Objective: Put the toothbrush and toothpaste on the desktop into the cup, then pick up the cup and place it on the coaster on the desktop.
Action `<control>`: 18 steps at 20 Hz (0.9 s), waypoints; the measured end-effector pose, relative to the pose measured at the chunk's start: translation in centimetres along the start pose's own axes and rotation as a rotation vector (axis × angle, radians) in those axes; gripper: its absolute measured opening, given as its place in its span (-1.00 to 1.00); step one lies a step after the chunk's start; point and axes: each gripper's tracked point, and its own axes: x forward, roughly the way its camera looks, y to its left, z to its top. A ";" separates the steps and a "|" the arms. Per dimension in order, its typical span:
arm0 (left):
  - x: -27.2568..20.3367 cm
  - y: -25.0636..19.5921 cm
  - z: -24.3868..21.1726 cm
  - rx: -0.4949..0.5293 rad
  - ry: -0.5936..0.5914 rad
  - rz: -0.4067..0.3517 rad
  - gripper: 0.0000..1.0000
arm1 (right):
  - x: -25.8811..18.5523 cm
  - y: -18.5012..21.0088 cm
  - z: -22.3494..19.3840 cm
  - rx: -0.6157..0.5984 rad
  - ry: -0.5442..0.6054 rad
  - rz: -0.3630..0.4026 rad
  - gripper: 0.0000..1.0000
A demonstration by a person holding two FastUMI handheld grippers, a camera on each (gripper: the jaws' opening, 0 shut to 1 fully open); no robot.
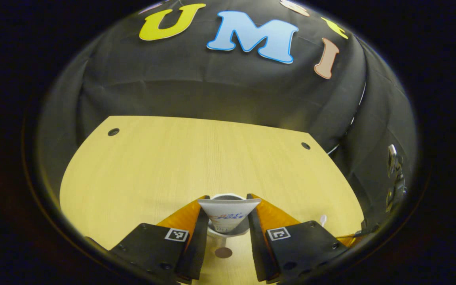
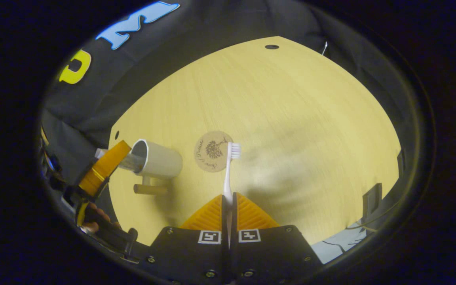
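Wood tabletop [image 2: 291, 118]: our left hand-held gripper [image 1: 228, 215] clamps the toothpaste [image 1: 228, 213] over the cup [image 2: 157, 159], right hand-held gripper [image 2: 228, 206] clenched on the toothbrush [image 2: 229, 168] above the coaster [image 2: 210, 152], so we'd centre the tube in the mouth, release, then bring the brush over handle-first.

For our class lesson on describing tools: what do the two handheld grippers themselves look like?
Each gripper, left and right, has a black body studded with small screws and two wedge-shaped, ribbed fingers. A square black-and-white marker sits at the base of each finger. No sleeve can be made out.
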 end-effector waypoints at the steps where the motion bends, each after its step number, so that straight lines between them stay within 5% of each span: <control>1: -0.5 0.2 -0.3 -0.001 0.004 0.001 0.15 | 0.0 0.5 0.6 -0.004 -0.010 0.005 -0.96; 10: -3.8 -0.1 -0.3 0.032 -0.004 -0.040 0.15 | 0.2 6.1 6.1 -0.031 -0.103 0.065 -0.96; 11: -4.2 -0.2 -0.1 0.037 -0.007 -0.046 -0.17 | 0.3 6.8 6.6 -0.030 -0.111 0.073 -0.96; 18: -6.9 1.5 0.3 0.017 -0.010 -0.051 -0.01 | 0.8 11.8 10.3 -0.034 -0.167 0.119 -0.96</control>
